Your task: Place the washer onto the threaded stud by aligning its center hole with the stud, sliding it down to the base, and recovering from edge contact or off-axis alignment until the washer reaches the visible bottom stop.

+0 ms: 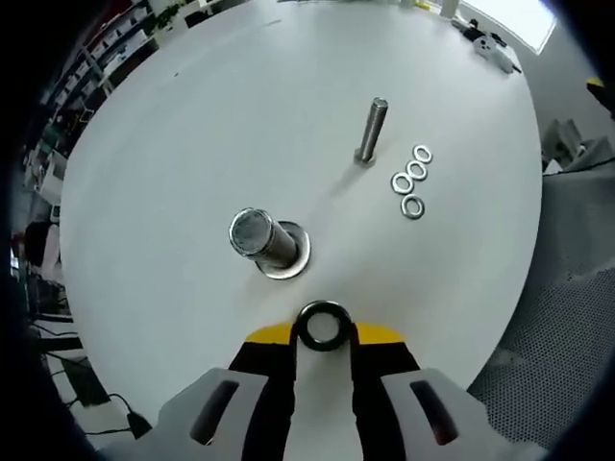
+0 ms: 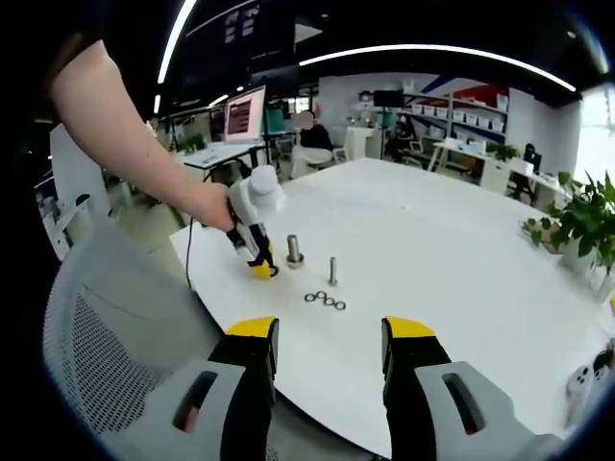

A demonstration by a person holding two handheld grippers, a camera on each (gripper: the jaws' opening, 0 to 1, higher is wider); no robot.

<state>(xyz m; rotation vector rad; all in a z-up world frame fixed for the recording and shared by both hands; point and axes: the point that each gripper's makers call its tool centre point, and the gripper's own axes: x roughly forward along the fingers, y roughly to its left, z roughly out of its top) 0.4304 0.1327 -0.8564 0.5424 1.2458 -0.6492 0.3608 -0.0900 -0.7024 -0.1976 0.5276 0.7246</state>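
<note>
You're holding the washer pinched on edge between your left gripper's yellow-tipped jaws, its hole facing the camera, just short of the wide threaded stud that is standing on its flange on the white table. Beyond it a slimmer bolt is standing upright, with four spare washers lying beside it. Your right gripper is hovering over the table's near edge, jaws apart, gripping nothing, watching your left hand working.

White tool bodies, black jaws, yellow tips.
</note>
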